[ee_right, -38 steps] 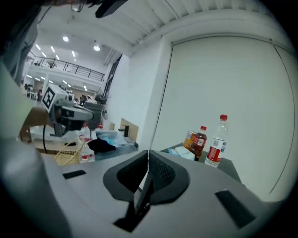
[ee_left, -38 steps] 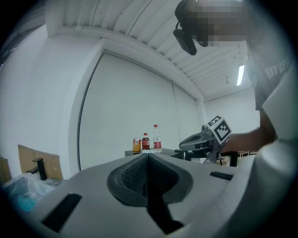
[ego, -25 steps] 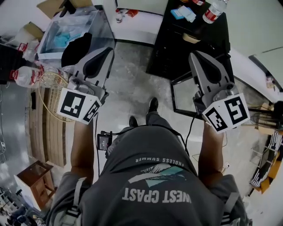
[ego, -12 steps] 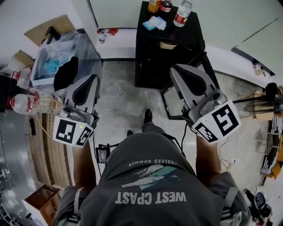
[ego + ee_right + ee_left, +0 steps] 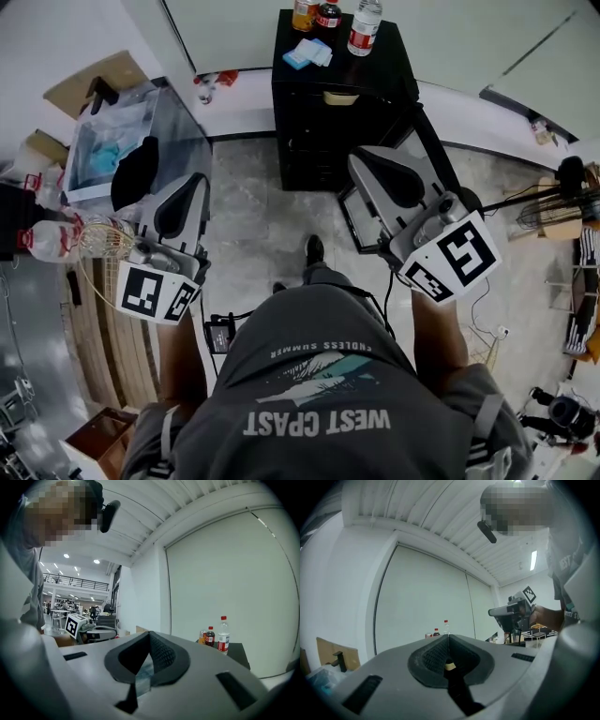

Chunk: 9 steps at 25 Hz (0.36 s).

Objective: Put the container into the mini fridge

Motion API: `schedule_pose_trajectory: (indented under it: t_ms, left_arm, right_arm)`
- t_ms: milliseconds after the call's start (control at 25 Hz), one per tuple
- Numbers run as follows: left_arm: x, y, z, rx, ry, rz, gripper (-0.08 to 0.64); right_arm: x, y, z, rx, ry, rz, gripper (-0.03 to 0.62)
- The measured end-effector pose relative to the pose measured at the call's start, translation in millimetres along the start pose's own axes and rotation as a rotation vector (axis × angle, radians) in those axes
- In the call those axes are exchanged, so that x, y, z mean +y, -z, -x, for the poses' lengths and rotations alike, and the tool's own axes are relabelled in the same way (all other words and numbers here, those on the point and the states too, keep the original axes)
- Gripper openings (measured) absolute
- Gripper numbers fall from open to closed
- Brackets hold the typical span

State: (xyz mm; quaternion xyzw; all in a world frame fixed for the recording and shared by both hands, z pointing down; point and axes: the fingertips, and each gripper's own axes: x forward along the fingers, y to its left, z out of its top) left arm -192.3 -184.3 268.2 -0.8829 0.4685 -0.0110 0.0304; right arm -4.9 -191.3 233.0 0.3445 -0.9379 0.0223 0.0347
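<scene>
Both left gripper [image 5: 190, 187] and right gripper [image 5: 362, 161] fingers closed, empty; mini fridge [image 5: 328, 122] under bottles [image 5: 363, 25] ahead.

Bright, even overhead light; sharp pictures, strong fisheye bending at edges.

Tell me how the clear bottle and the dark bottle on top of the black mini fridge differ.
The clear bottle is taller than the dark bottle. The clear bottle's contents are see-through; the dark bottle's are nearly black. The clear bottle stands at the end of the row, while the dark bottle sits in the middle, between it and a can. Both stand upright on the black mini fridge and have red caps.
</scene>
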Motion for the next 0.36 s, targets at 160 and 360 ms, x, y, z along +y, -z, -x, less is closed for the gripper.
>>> schedule_pose_trajectory:
  t_ms: [160, 360]
  left_arm:
    - [-0.4, -0.7, -0.6, 0.0, 0.005, -0.002, 0.018]
    - [-0.3, -1.8, -1.0, 0.0, 0.007, -0.004, 0.018]
  right_arm:
    - [-1.5, 3.1, 0.7, 0.001, 0.009, -0.007, 0.028]
    - [-1.9, 4.2, 1.3, 0.004, 0.01, -0.011, 0.028]
